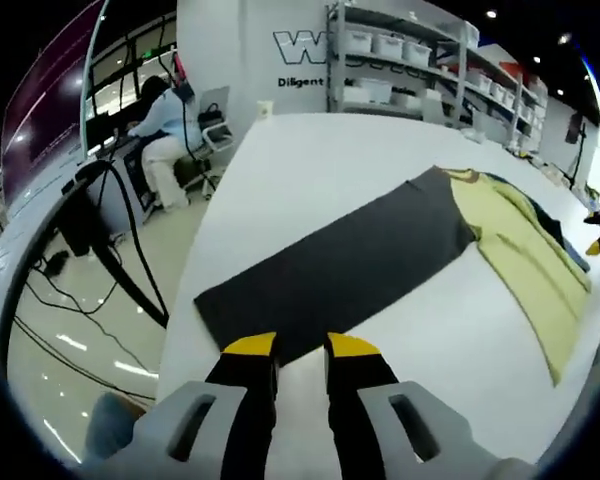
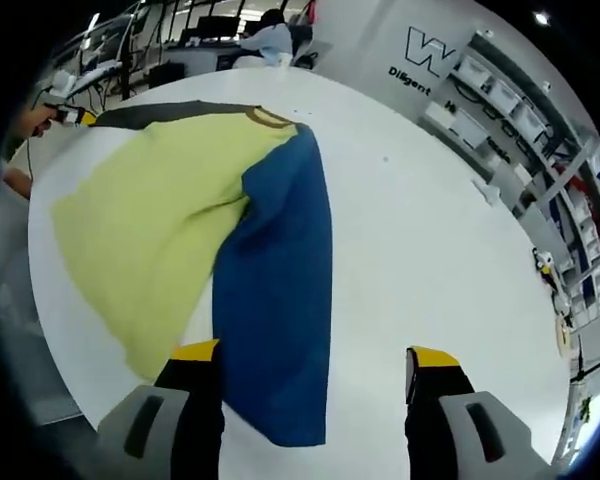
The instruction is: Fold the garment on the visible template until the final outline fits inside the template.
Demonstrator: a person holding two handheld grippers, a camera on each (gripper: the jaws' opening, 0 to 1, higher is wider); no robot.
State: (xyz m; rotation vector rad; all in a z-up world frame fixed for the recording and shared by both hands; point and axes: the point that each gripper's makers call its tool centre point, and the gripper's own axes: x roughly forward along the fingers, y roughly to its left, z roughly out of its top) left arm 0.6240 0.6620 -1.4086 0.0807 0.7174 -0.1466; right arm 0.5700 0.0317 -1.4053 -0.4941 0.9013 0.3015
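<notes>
Left gripper view: yellow garment spread flat on white worktop, one end lying over dark grey template. Blue part peeking out at far edge. Left gripper low over worktop, just at near corner of template, jaws close together, holding nothing. Person sitting at desk far behind, shelves with white boxes along wall.

Right gripper view: same garment, yellow half beside blue half, collar at far end. Right gripper above blue hem, jaws wide apart, holding nothing.
</notes>
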